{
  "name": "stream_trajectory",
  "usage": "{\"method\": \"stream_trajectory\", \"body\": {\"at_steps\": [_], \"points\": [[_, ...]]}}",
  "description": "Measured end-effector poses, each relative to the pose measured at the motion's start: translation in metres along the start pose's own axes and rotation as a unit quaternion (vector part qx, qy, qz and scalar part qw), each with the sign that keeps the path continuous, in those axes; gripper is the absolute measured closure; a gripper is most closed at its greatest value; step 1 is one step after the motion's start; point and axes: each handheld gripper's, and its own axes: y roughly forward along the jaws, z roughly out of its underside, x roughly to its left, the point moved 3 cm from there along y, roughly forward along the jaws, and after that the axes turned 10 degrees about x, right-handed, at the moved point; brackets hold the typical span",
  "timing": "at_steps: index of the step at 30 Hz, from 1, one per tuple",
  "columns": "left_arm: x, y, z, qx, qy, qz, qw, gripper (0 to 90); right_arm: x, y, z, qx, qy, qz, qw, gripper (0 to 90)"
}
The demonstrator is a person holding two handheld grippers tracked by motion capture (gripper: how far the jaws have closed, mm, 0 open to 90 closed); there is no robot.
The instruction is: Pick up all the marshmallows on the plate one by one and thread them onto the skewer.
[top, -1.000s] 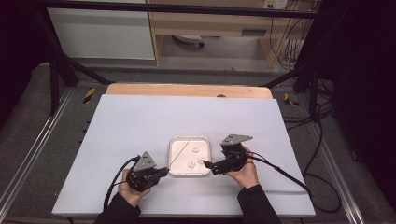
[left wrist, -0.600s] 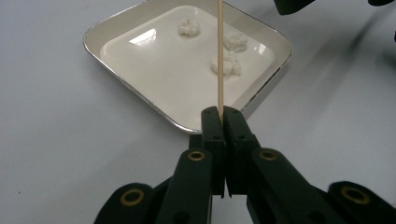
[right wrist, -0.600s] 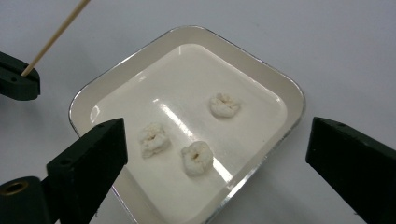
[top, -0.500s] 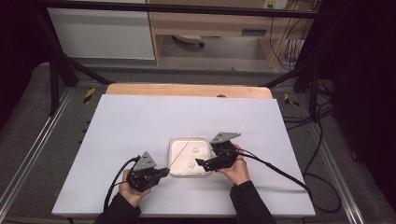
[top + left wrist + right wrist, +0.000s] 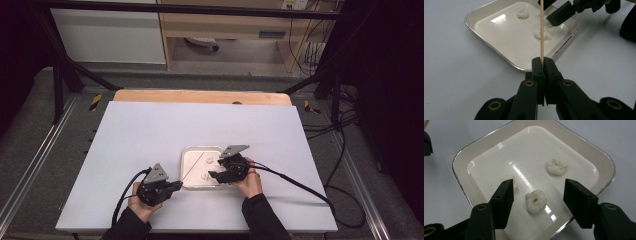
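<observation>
A small white square tray (image 5: 188, 184) with a metal rim lies on the table near the front. Three white popcorn-like pieces rest in it. My left gripper (image 5: 176, 186) sits at the tray's near left corner, shut on a thin wooden skewer (image 5: 541, 30) that points out over the tray (image 5: 470, 16). My right gripper (image 5: 539, 192) hovers open above the tray's near right part. One piece (image 5: 536, 201) lies between its jaws, untouched. A second piece (image 5: 556, 167) lies farther off, and a third (image 5: 510, 180) is partly hidden behind one jaw.
The tray rests on a wide white tabletop (image 5: 150, 130) with a wooden strip (image 5: 200, 96) along its far edge. Black cables (image 5: 295, 180) trail from both grippers toward the front and right. A dark frame and cluttered shelves stand beyond the table.
My right gripper has shifted left, farther in over the tray, and stays open. The left gripper with the skewer has hardly moved.
</observation>
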Motion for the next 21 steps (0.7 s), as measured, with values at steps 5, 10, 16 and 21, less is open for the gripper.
{"method": "stream_trajectory", "body": {"at_steps": [5, 10, 16, 21], "points": [[-0.0007, 0.0008, 0.0001, 0.001, 0.001, 0.001, 1.0000, 88.6, 0.0005, 0.0038, 0.0016, 0.007, -0.001, -0.001, 1.0000, 52.4], [-0.0007, 0.0009, 0.0002, 0.001, 0.001, 0.001, 1.0000, 88.6, 0.0020, 0.0051, 0.0034, 0.012, -0.008, -0.002, 0.9999, 59.4], [-0.0012, 0.0012, 0.0003, 0.002, 0.001, 0.001, 1.0000, 88.6, 0.0033, 0.0055, 0.0047, 0.012, -0.016, 0.001, 0.9998, 64.3], [-0.0020, 0.0011, 0.0002, 0.000, 0.001, 0.002, 1.0000, 88.6, 0.0039, 0.0050, 0.0055, 0.012, -0.020, 0.003, 0.9997, 68.4]]}}
